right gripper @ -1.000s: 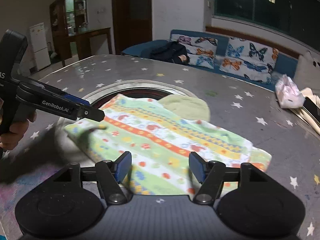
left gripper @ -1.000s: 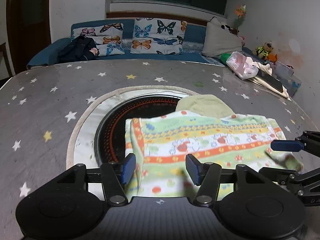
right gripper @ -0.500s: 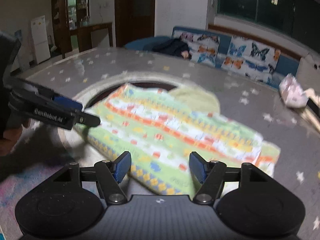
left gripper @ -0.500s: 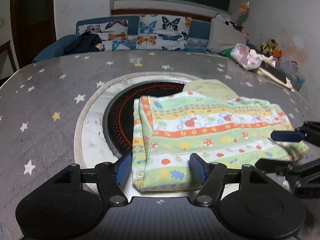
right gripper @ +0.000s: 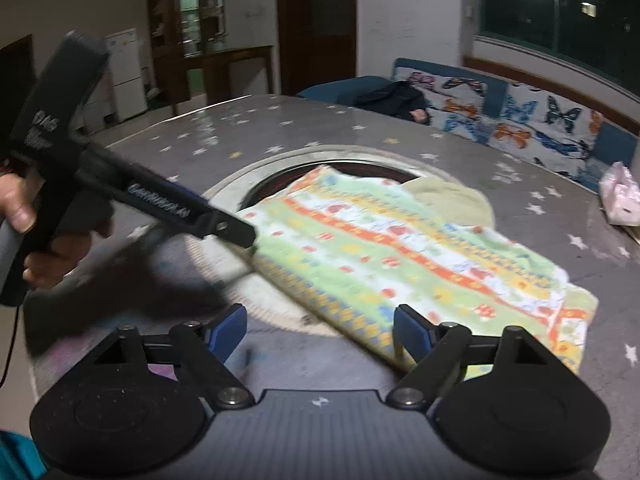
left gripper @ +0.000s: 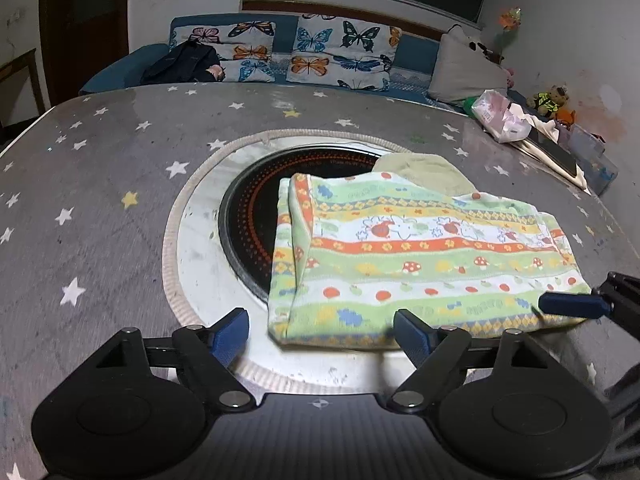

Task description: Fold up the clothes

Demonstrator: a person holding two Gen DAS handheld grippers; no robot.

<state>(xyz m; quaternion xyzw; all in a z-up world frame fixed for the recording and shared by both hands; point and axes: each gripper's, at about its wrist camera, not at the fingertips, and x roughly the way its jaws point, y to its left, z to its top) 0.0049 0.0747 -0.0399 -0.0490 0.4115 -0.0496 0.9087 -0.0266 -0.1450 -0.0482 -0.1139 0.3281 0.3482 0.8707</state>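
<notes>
Towel (left gripper: 420, 256), folded, striped, lies flat over round burner (left gripper: 256, 220) at table (left gripper: 100, 184) centre. Since a second ago I've drawn both claws back; near edge now clear of them. Left claw (left gripper: 322, 330) wide apart, empty. Right claw (right gripper: 320, 326) likewise spread, empty. Plain green cloth (left gripper: 424, 168) tucked under far edge. Pink bag (left gripper: 502, 120) far right. Butterfly sofa (left gripper: 304, 50) behind.

grey star-print table (left gripper: 100, 184), round black cooktop (left gripper: 256, 216) at centre, folded patterned cloth (left gripper: 420, 256) partly over it, pink bag (left gripper: 500, 120) at far edge
</notes>
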